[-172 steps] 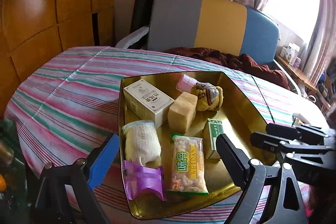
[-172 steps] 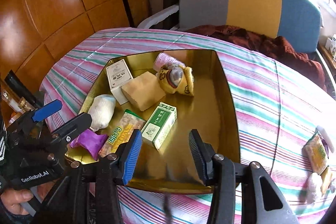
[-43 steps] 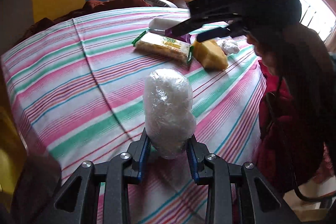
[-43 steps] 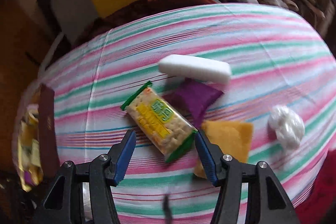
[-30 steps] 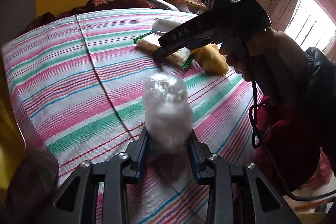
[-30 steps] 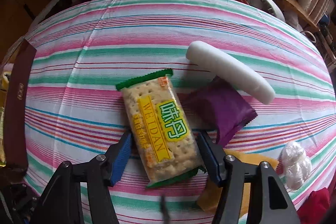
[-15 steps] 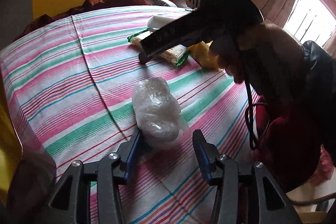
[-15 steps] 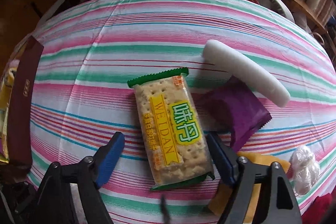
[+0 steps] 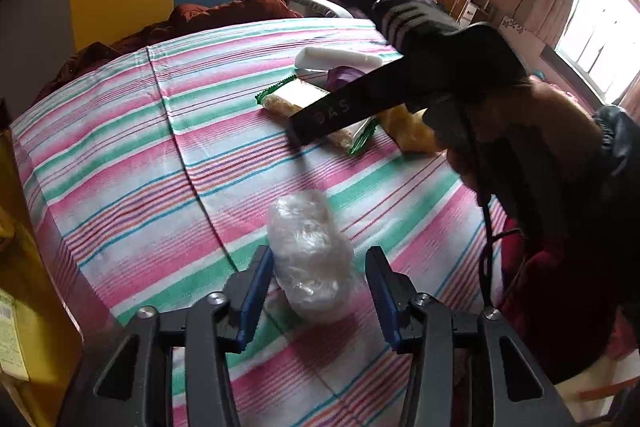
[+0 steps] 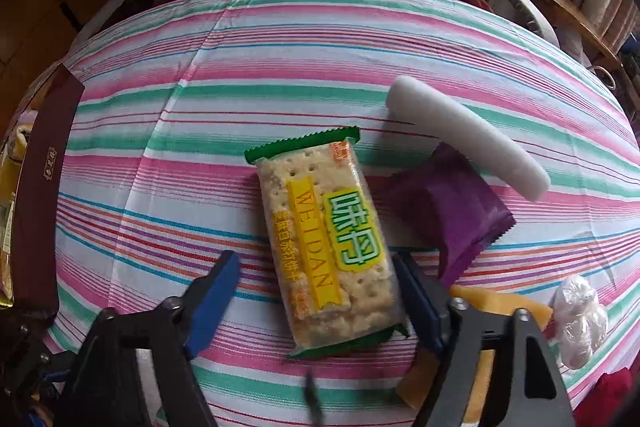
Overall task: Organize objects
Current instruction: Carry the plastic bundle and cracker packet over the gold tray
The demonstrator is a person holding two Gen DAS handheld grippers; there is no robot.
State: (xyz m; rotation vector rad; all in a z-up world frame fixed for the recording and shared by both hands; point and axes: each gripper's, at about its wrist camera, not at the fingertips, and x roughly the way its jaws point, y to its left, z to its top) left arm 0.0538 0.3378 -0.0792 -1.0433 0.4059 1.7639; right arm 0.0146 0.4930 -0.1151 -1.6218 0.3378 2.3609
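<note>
Cracker packet (image 10: 326,239) lies between the spread right gripper (image 10: 316,287) fingers (untouched).

A plastic-wrapped bundle (image 9: 310,255) lies on the striped tablecloth (image 9: 140,163) between the left gripper's (image 9: 319,293) parted fingers.

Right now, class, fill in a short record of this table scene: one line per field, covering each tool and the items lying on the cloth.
Surface: striped tablecloth
Left tool: open, straddling the plastic-wrapped bundle
Right tool: open, over the near end of the cracker packet
Beside the packet: purple wrapper, white foam stick, yellow sponge
Left edge: gold tin with more items
</note>
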